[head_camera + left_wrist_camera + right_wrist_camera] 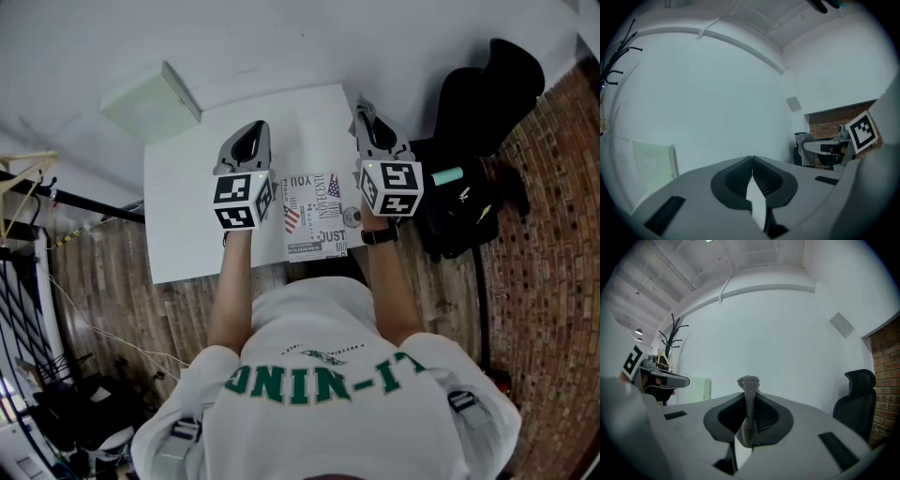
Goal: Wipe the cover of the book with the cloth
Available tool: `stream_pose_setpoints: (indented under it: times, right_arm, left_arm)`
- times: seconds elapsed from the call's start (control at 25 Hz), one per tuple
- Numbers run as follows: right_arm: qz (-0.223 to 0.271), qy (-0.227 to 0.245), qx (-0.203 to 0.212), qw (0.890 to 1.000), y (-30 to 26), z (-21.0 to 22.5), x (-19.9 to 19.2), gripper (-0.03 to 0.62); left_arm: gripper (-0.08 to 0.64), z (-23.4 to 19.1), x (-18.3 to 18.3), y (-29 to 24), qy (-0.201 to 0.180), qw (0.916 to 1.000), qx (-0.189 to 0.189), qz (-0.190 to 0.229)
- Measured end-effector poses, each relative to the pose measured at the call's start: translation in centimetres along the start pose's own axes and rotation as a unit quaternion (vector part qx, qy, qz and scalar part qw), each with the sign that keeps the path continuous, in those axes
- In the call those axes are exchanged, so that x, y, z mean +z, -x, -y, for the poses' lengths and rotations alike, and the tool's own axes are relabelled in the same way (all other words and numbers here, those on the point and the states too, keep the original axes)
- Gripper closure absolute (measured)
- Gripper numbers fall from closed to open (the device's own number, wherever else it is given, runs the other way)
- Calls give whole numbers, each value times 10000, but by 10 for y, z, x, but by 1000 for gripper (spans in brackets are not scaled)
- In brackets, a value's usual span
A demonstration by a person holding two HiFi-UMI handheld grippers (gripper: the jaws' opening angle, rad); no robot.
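Observation:
The book (314, 216), its cover printed with words and small flags, lies flat near the front edge of the white table (187, 202). Both grippers are held above the table and point at the far wall. My left gripper (252, 131) (752, 160) hangs left of the book, its jaws shut with nothing between them. My right gripper (363, 109) (749, 393) hangs right of the book, shut on a grey knitted cloth (749, 401) that sticks up past the jaw tips. The book is outside both gripper views.
A pale green box (150, 103) (651, 164) (699, 389) stands at the table's back left corner. A black office chair (487, 103) (855, 399) with a bag is to the right. A small round object (352, 217) lies beside the book. A coat stand (670, 336) is at far left.

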State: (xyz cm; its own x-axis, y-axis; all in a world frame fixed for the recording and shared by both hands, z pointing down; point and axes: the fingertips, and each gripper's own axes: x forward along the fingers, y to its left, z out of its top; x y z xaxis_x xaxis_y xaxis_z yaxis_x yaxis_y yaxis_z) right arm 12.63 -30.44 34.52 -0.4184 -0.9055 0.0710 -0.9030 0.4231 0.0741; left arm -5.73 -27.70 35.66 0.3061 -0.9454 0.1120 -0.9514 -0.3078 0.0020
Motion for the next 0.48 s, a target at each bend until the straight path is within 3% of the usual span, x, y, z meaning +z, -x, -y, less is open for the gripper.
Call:
stream_pose_setpoints:
  times: [0.48]
  right_arm:
    - [-58, 66, -18, 10000, 2, -7, 0, 554]
  left_arm:
    - [545, -4, 2, 9, 181, 9997, 15, 161]
